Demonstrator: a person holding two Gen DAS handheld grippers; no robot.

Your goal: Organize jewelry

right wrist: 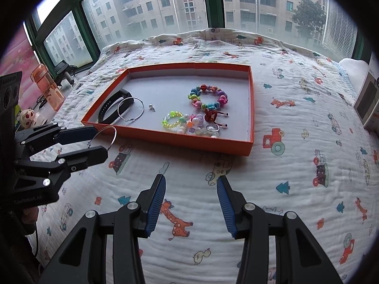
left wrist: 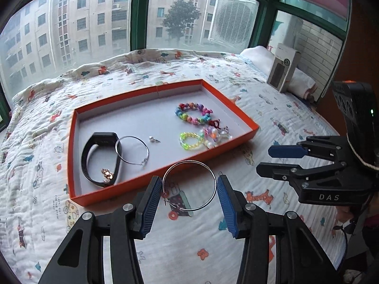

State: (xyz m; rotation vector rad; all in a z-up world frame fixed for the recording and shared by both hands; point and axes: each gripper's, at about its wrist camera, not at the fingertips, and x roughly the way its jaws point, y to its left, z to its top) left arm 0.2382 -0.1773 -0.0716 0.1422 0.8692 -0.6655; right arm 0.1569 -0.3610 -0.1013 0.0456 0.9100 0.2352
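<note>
Bed (left wrist: pixel 236 248), one, printed quilt: serves as work surface.

Orange tray (left wrist: pixel 78 156), one, centred on the bed: collecting point for the jewelry.

Left gripper (left wrist: pixel 189 187): fingers closed across a silver hoop (left wrist: pixel 214 184), lifted just short of the tray's near wall, apparently for dropping in.

Right gripper (right wrist: pixel 190 190): fingers half-spread, empty, idle over the quilt.

In tray, left side: black band (left wrist: pixel 86 156), one; second silver hoop (left wrist: pixel 146 149), one, probably the held hoop's mate; stud (left wrist: pixel 151 139), one.

Right side: bead bracelets, two clearly, the larger multicoloured (left wrist: pixel 189 113), plus a small cluster too tangled to count.
</note>
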